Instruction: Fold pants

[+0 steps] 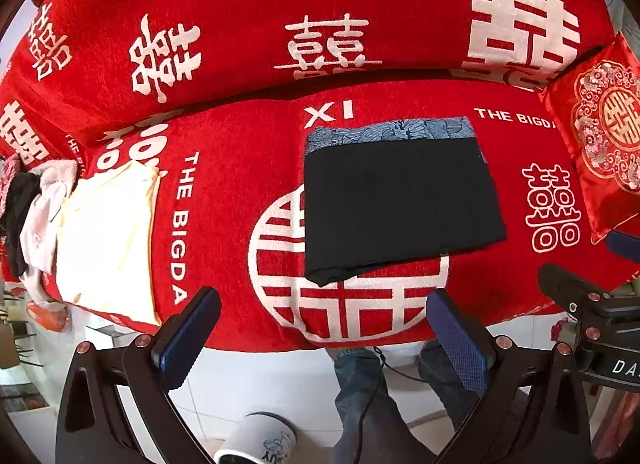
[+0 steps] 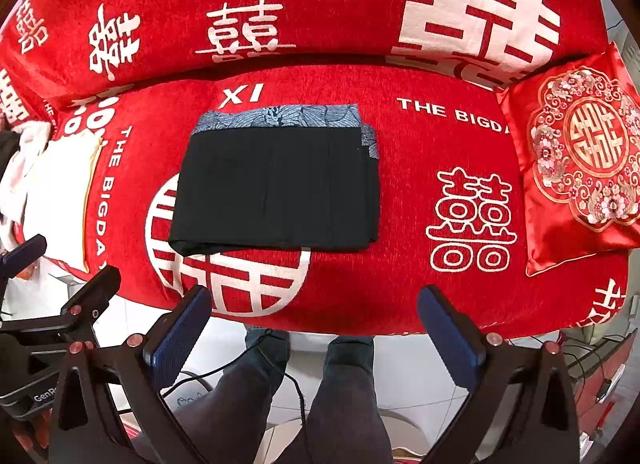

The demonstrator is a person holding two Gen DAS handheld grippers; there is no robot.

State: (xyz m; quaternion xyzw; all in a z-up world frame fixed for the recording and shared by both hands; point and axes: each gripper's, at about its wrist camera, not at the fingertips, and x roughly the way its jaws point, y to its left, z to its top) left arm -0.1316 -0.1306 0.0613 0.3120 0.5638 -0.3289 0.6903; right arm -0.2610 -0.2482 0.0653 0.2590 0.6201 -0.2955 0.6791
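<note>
Red sofa cover [image 2: 400, 296] printed "THE BIGDA", "XI" and "WEDDING" fills both views. Folded black pants [image 2: 276, 188] lie mid-seat over a blue patterned garment [image 2: 280, 116]. Only the left view shows a paper cup [image 1: 256, 440]. Left gripper [image 1: 324, 328] and right gripper [image 2: 316, 328] hang empty, jaws apart.

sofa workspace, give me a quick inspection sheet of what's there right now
surface: red sofa cover with white lettering
job's things: black pants folded into a rectangle, lying on a blue patterned garment
clutter: cream folded cloth, heap of clothes, red embroidered cushion, white cup
grippers: left gripper and right gripper open, holding nothing, short of the sofa edge
cables: black cable by the person's legs
surroundings: white tiled floor
</note>
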